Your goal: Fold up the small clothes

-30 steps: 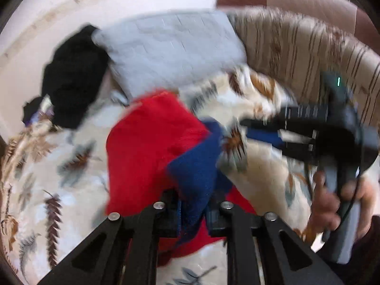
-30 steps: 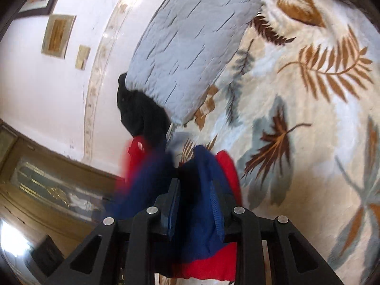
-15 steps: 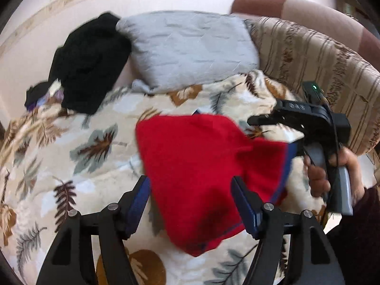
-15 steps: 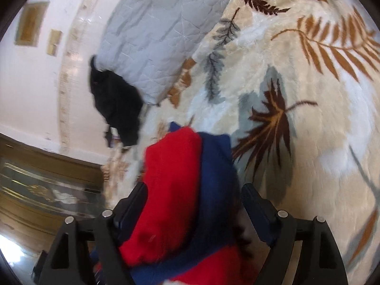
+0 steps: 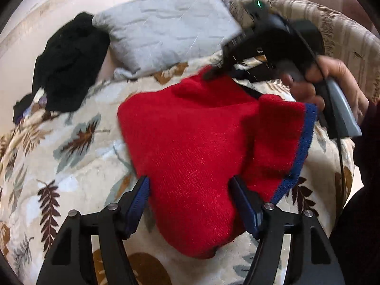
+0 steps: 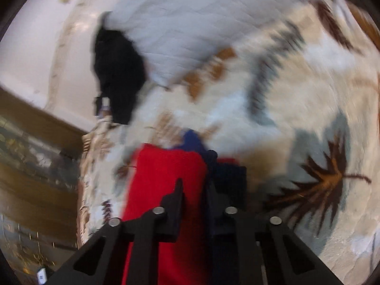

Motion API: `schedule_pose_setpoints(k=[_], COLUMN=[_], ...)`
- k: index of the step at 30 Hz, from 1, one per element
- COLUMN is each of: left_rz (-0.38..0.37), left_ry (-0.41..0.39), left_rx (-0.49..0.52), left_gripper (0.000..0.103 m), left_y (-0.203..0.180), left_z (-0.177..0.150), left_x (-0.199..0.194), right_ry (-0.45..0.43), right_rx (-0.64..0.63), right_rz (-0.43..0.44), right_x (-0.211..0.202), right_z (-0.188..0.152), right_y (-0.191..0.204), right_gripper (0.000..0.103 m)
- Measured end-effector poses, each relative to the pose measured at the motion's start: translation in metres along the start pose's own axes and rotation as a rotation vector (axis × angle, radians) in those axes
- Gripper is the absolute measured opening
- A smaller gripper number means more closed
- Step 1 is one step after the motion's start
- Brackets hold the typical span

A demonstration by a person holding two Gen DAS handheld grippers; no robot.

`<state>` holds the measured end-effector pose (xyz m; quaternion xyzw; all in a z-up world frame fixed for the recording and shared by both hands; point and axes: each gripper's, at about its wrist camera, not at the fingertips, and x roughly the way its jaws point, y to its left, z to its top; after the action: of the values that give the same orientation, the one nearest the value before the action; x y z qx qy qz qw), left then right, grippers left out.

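- Left claw (image 5: 190,204) is spread, straddling the red garment (image 5: 197,137) on the blanket (image 5: 71,166).
- Right claw (image 6: 193,190) pinches the garment's far edge.

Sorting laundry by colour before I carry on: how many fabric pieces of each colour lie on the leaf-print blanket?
Red garment with blue trim: 1
Black clothes heap: 1
Grey quilted pillow: 1
Total: 3
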<state>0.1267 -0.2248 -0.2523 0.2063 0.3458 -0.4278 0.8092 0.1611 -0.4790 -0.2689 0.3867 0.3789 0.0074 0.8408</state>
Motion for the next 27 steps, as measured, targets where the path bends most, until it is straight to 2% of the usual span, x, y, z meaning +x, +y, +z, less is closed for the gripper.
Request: schedule_pose_setpoints(k=[2,4,5,6,7,8,10,12,14,16,19,21,23,25,27], left_rz=[-0.015,0.008,0.027,0.027,0.026,0.029,0.057,0.071,0.073,0.080,0.104,0.127,0.160,0.185,0.184], left_ry=[-0.048,-0.079,-0.084,-0.087,-0.089,-0.091,-0.102,-0.132,-0.153,-0.153,-0.150,-0.111,-0.053,-0.021,0.006], left_rx=[-0.042,-0.076,-0.092,-0.098,-0.097,-0.079,-0.040,-0.021,-0.049,-0.075,-0.127,-0.141,-0.140,-0.141,-0.142], left_gripper=[0.071,0.071,0.071,0.071,0.071,0.071,0.071,0.071,0.071,0.071,0.071,0.071,0.071,0.071,0.071], left_y=[0.008,0.016,0.020,0.021,0.020,0.016,0.010,0.010,0.017,0.027,0.043,0.049,0.052,0.054,0.056], left_z=[0.003,0.006,0.006,0.005,0.003,0.000,-0.001,0.001,0.005,0.008,0.009,0.006,0.000,-0.004,-0.006], left_x=[-0.011,-0.017,-0.018,-0.018,-0.017,-0.017,-0.020,-0.029,-0.037,-0.040,-0.042,-0.036,-0.023,-0.015,-0.012], right_ry=[-0.065,-0.080,-0.057,-0.034,-0.021,-0.017,-0.029,-0.058,-0.103,-0.110,-0.072,-0.001,0.069,0.136,0.189], right_rx=[-0.073,-0.092,-0.077,-0.064,-0.063,-0.051,0.008,-0.009,-0.057,-0.113,-0.207,-0.219,-0.222,-0.263,-0.308], right_rz=[0.023,0.022,-0.022,-0.117,-0.186,-0.217,-0.199,-0.200,-0.172,-0.088,-0.044,-0.046,-0.089,-0.172,-0.229], right_x=[-0.010,-0.003,0.010,0.023,0.031,0.036,0.025,0.004,-0.021,-0.043,-0.052,-0.042,-0.032,-0.027,-0.032], right_z=[0.001,0.000,0.000,-0.001,-0.002,-0.004,-0.002,-0.003,-0.010,-0.021,-0.036,-0.043,-0.054,-0.071,-0.092], right_y=[0.017,0.016,0.004,-0.009,-0.017,-0.027,-0.035,-0.023,-0.005,0.017,0.050,0.062,0.061,0.061,0.058], right_gripper=[0.016,0.016,0.016,0.016,0.020,0.024,0.033,0.033,0.033,0.033,0.033,0.033,0.033,0.033,0.034])
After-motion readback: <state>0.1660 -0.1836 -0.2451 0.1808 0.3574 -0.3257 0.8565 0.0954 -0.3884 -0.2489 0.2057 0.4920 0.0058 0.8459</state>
